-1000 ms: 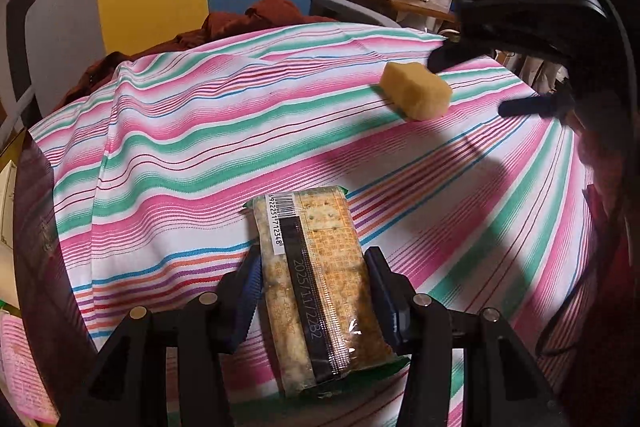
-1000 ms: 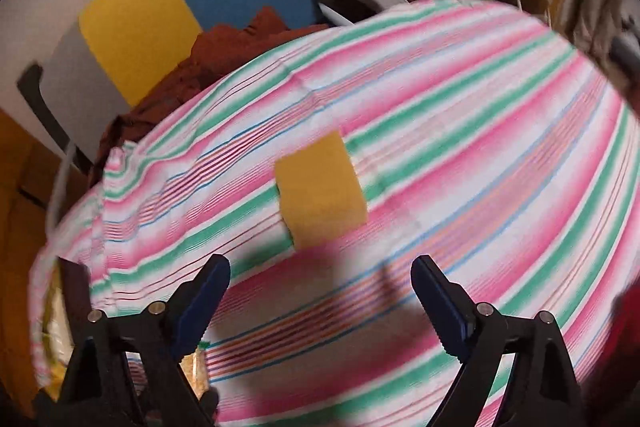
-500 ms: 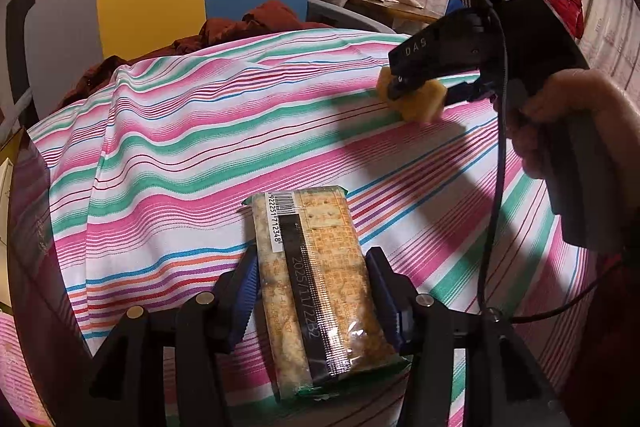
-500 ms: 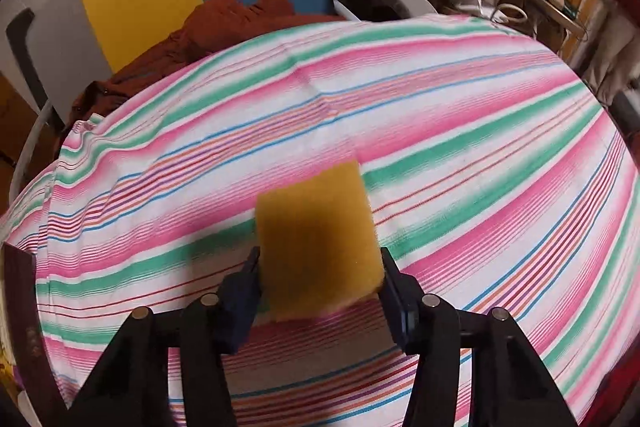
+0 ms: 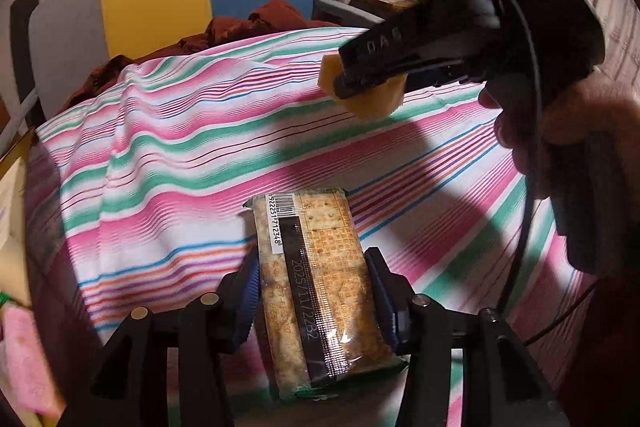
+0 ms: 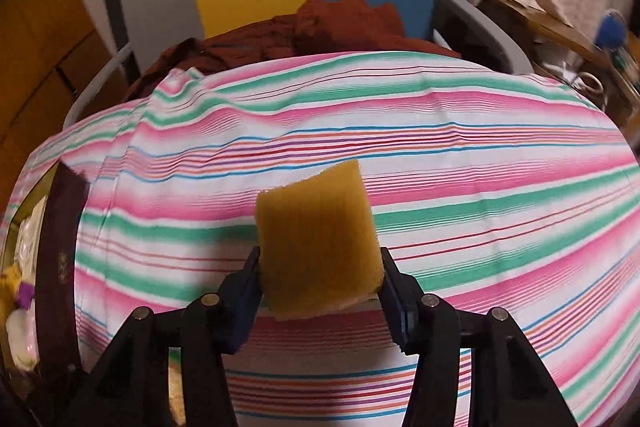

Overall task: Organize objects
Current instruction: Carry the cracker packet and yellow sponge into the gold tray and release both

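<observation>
**Q:** Progress so far, reading left to right?

**A:** At far left, past the striped cloth's edge, sits a container of small items (its contents too blurred to name). That looks like the likely destination, though I cannot be sure.

**Q:** And the left hand-held gripper?

**A:** Clamped on a cracker packet, both pads pressing its long sides. The packet seems raised just above the bench, not put away.

**Q:** Further right?

**A:** The right hand-held gripper is clamped on a yellow sponge, held above the cloth. A hand grips its handle.

**Q:** So what's done?

**A:** Both items are picked up; neither is placed. Nothing else is visible on the cloth, so carrying and releasing appear to be what remains.
</observation>
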`<control>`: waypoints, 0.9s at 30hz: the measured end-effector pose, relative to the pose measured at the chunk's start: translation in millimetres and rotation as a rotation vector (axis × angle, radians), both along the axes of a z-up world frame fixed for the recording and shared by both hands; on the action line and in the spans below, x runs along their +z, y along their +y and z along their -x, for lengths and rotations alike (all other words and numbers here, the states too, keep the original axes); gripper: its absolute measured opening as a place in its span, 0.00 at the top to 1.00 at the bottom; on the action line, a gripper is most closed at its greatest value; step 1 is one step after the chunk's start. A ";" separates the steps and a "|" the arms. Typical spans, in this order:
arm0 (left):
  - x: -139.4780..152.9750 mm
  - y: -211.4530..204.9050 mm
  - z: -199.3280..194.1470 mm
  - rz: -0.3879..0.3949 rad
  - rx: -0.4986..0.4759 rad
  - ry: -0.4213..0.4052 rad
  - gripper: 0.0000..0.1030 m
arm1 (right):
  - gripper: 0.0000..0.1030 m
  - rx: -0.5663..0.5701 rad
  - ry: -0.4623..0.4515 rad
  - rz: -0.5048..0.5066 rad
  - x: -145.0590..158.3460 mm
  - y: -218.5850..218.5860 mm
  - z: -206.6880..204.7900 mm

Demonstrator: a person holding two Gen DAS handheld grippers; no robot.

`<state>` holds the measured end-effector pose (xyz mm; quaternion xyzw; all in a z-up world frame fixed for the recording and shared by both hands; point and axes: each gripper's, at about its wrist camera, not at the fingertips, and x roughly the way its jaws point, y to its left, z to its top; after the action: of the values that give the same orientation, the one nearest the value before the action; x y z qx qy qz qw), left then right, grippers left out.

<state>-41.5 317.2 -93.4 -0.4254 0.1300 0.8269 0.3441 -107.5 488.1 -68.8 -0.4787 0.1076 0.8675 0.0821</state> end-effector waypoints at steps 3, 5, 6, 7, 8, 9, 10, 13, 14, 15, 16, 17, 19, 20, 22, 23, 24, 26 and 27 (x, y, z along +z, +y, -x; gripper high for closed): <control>18.8 -12.5 -6.3 -0.034 0.016 0.004 0.51 | 0.48 0.021 0.013 -0.005 3.2 -4.7 -1.7; 36.7 -22.6 -11.3 -0.056 0.020 0.037 0.51 | 0.48 0.027 0.013 -0.006 3.0 -7.6 -3.1; 42.1 -26.3 -12.3 -0.062 0.028 0.044 0.51 | 0.48 0.034 0.013 -0.007 3.5 -9.8 -5.3; 49.0 -32.6 -14.0 -0.072 0.040 0.051 0.51 | 0.48 0.039 0.013 -0.006 3.4 -11.2 -6.4; 56.3 -38.6 -15.4 -0.081 0.050 0.060 0.51 | 0.48 0.048 0.014 -0.006 4.0 -14.1 -7.3; 62.5 -43.4 -16.0 -0.085 0.061 0.069 0.51 | 0.48 0.059 0.015 -0.010 4.4 -17.8 -7.8; 68.2 -48.9 -16.5 -0.090 0.072 0.078 0.51 | 0.48 0.067 0.014 -0.014 3.5 -21.8 -6.6; 83.1 -64.7 -20.1 -0.091 0.102 0.111 0.51 | 0.48 0.102 0.002 -0.028 2.0 -33.5 -6.3; 88.3 -71.7 -21.6 -0.089 0.118 0.124 0.51 | 0.48 0.112 -0.001 -0.035 1.4 -37.4 -6.2; 91.9 -77.6 -21.3 -0.088 0.128 0.133 0.51 | 0.48 0.121 -0.006 -0.042 0.5 -41.0 -6.1; 95.3 -82.7 -21.6 -0.087 0.138 0.142 0.51 | 0.48 0.128 -0.011 -0.046 -0.5 -43.8 -6.3; 99.1 -88.5 -22.3 -0.082 0.153 0.152 0.51 | 0.48 0.135 -0.018 -0.051 -1.8 -46.4 -6.4; 105.0 -98.7 -22.5 -0.076 0.178 0.168 0.51 | 0.48 0.141 -0.036 -0.050 -5.4 -50.4 -6.2; 107.8 -105.3 -23.1 -0.080 0.190 0.176 0.51 | 0.48 0.138 -0.048 -0.049 -7.4 -52.3 -6.4; 111.1 -116.7 -23.9 -0.080 0.215 0.187 0.51 | 0.48 0.130 -0.068 -0.045 -9.9 -56.3 -6.2; 111.6 -122.1 -22.7 -0.083 0.229 0.186 0.51 | 0.48 0.133 -0.073 -0.041 -10.3 -59.7 -6.6; 111.5 -126.9 -22.1 -0.085 0.241 0.184 0.51 | 0.48 0.142 -0.076 -0.042 -10.2 -64.9 -7.2; 111.6 -136.1 -19.8 -0.088 0.263 0.189 0.51 | 0.48 0.160 -0.085 -0.050 -9.7 -76.9 -8.7; 111.6 -141.1 -19.1 -0.090 0.273 0.188 0.51 | 0.48 0.163 -0.087 -0.047 -9.1 -80.5 -9.7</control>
<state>-22.4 176.1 18.2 -0.3440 0.0653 0.9071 0.2338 -97.9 407.6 -77.9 -0.5209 0.0445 0.8520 0.0270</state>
